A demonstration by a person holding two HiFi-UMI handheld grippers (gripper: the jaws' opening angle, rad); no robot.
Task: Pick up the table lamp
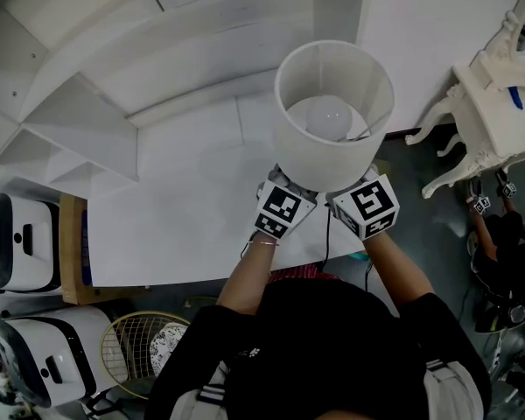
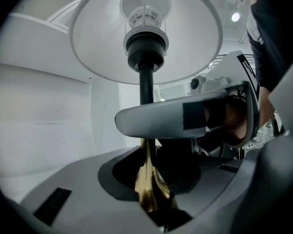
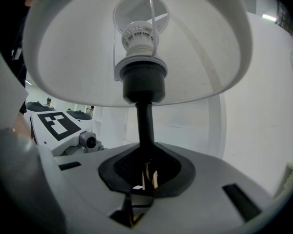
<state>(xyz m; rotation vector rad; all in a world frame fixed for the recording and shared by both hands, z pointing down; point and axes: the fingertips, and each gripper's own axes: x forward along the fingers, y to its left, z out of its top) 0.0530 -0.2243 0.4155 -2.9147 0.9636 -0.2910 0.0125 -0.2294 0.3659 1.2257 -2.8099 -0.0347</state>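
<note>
The table lamp has a white drum shade (image 1: 367,138) with a bulb (image 1: 326,116) showing inside it from above. Both grippers reach in under the shade from my side. In the left gripper view a black stem (image 2: 146,84) runs down into a gold lower part (image 2: 149,184), and my left gripper (image 2: 154,199) is shut on that part. My right gripper (image 3: 144,184) is shut on the stem (image 3: 145,126) where it meets the gold piece. In the head view, the marker cubes of the left gripper (image 1: 283,208) and right gripper (image 1: 367,204) sit side by side. The lamp's base is hidden.
A white table (image 1: 184,208) lies below the lamp, with white stepped shelving (image 1: 79,121) behind it. An ornate white piece of furniture (image 1: 499,103) stands at the right, with a person (image 1: 507,243) beside it. White machines (image 1: 22,243) and a wire basket (image 1: 144,339) are at the left.
</note>
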